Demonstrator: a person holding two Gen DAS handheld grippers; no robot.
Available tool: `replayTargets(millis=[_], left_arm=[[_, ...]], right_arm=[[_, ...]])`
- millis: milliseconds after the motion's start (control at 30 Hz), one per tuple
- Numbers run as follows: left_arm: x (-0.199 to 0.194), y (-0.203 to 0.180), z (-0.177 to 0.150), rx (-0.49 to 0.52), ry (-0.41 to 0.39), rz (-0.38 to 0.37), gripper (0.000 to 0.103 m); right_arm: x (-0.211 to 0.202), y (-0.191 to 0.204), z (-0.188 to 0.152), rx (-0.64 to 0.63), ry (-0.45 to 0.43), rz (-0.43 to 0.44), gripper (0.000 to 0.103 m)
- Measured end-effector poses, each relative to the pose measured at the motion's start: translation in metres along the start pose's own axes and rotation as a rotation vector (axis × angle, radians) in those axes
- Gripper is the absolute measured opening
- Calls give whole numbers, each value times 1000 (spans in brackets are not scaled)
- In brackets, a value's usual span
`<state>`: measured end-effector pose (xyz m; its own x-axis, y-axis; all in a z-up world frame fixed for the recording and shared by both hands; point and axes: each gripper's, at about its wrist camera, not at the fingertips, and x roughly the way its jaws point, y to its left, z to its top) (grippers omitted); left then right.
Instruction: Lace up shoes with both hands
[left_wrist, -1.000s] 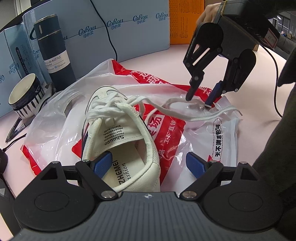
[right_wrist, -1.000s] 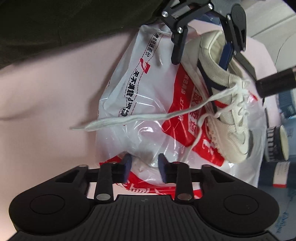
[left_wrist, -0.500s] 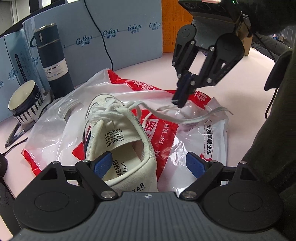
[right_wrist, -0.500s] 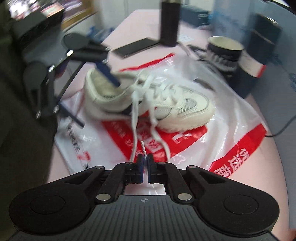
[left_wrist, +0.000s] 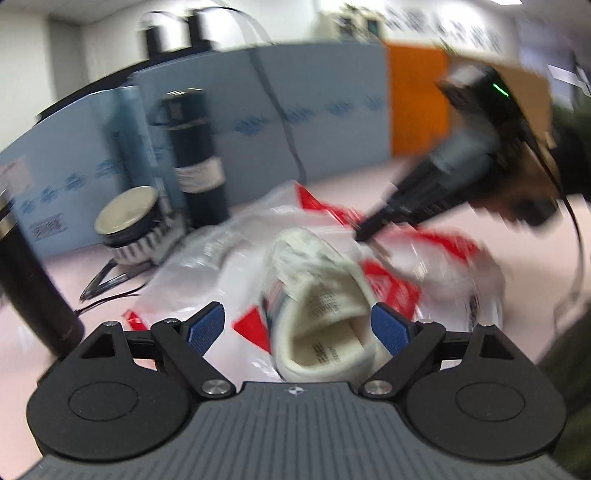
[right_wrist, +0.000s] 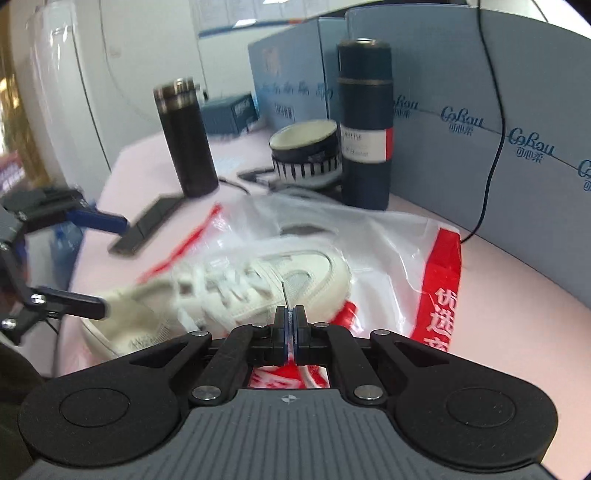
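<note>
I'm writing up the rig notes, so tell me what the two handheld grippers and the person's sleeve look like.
Both grippers are matte black, with a ribbed grey housing, round pivot discs, silver screws and blue pads. The left gripper shows a small cross-in-circle mark on its housing; the right gripper shows the same. In the left wrist view the right unit has a green light and a thin black cable. The sleeve is dark.

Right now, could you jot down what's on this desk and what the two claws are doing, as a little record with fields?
Shoe: white sneaker lying on a red-and-white plastic bag
Right claw: shut on the tip of a white shoelace
Left claw: open, empty, at the shoe's heel end
Behind the shoe: dark bottle, black flask, striped bowl
Surface: pink desk
</note>
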<state>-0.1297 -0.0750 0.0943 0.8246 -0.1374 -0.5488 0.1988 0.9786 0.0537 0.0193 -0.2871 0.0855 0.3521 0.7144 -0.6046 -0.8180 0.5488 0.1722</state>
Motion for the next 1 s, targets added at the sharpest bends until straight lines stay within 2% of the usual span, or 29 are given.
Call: replayTargets(millis=[100,167,200,300,333,367,433,567,733,833,1000], left_arm=[[8,14,6,-61,-21,-30,79],[18,14,7,-22,6,-67,50],[24,13,6,13,29,-89,47],[35,8,1,110,65,-92,45],[36,8,0,117,66,-101,41],[37,9,-1,115,66,-112,31],[39,12,-2,101,62,-139,18],[38,16,-7,56,44,-172,17],[39,28,-11,-72,24,-194,17],[40,38,-15,-201,17,-213,17],[45,61,-28,-482,18,-272,20]], right_arm=[[-14,11,11,31,-40,53,3],[-17,20,17,48,-48,86,3],[-18,24,19,57,-50,101,3],[-18,39,20,74,-45,135,3],[-17,44,20,78,-41,145,3],[-15,49,19,84,-36,155,3],[-10,59,16,94,-31,177,3],[0,72,14,108,-34,197,3],[10,69,7,142,-8,124,3],[13,62,1,176,20,80,3],[14,56,-4,240,22,86,2]])
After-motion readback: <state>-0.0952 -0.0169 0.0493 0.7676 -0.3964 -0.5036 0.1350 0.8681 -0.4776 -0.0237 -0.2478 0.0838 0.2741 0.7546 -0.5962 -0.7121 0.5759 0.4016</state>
